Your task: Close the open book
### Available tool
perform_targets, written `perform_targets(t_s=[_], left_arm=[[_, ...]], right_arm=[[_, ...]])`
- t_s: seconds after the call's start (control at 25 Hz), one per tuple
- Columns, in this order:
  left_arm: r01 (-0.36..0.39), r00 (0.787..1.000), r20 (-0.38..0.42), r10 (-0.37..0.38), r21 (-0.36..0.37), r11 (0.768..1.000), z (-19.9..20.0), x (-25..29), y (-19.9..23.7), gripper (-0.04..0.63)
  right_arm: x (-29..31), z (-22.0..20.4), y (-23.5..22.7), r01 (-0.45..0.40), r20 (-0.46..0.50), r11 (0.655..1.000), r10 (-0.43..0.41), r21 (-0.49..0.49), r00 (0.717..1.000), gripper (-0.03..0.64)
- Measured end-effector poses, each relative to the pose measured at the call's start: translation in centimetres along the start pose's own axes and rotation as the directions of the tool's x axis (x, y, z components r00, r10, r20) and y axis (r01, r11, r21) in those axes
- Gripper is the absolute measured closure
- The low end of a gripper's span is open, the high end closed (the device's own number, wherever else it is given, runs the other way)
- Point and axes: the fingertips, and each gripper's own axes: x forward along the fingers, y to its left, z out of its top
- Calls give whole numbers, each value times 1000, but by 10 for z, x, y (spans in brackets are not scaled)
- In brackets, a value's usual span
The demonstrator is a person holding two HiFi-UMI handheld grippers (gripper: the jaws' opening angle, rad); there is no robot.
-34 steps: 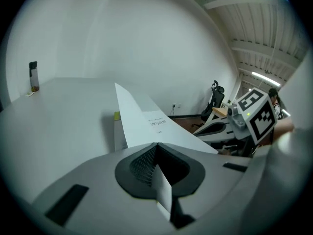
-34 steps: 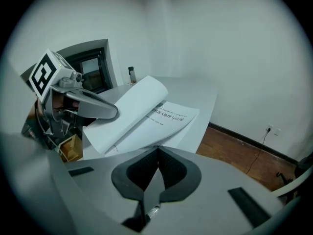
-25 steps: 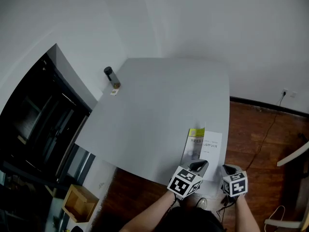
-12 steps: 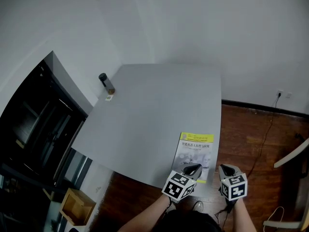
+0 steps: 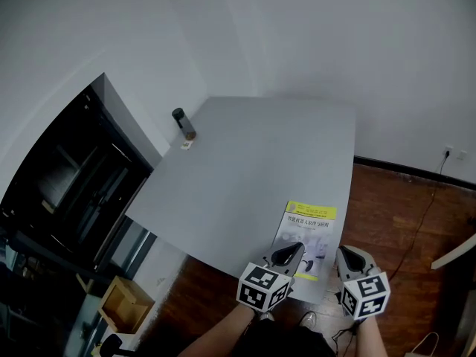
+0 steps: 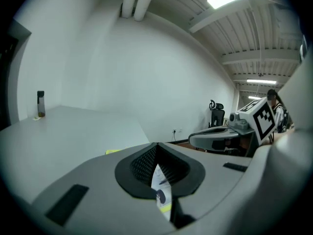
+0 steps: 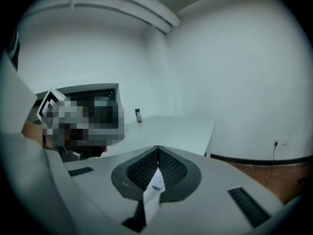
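The book (image 5: 309, 229) lies closed and flat, its yellow-and-white cover up, near the front right edge of the grey table (image 5: 245, 162). My left gripper (image 5: 286, 253) is shut, with its tips over the book's near left corner. My right gripper (image 5: 348, 257) is shut too, just right of the book at the table's edge. In the left gripper view the jaws of the left gripper (image 6: 156, 145) meet at the tip, and a strip of book cover (image 6: 159, 180) shows through the wedge behind them. The right gripper (image 7: 157, 148) looks the same, with a sliver of the book (image 7: 154, 185) showing.
A dark bottle (image 5: 183, 123) stands at the table's far left corner, with a small tag (image 5: 186, 146) beside it. A black cabinet (image 5: 74, 184) runs along the left. A cardboard box (image 5: 123, 303) sits on the wooden floor (image 5: 401, 214) below the table.
A second ago the book lay open with a white page showing on the right. It now lies closed, cover up. Both grippers have drawn back slightly toward me.
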Motion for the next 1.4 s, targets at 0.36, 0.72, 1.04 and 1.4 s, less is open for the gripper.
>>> perform_targets(t_s=[0.36, 0.72, 1.04, 1.4], left_arm=[[-2, 996, 94, 0, 22, 1000, 39, -53, -13, 591], [10, 991, 129, -16, 46, 999, 33, -104, -31, 591], [16, 982, 186, -24, 46, 999, 45, -135, -38, 591], [17, 980, 195, -30, 67, 998, 49, -148, -38, 591]], right_arm=[[-40, 61, 54, -8, 179, 997, 21, -72, 984, 614], [-68, 64, 100, 19, 208, 995, 3, -103, 978, 614], [-82, 83, 127, 6, 255, 994, 23, -112, 967, 614], [-89, 89, 138, -8, 267, 995, 36, -103, 963, 614]])
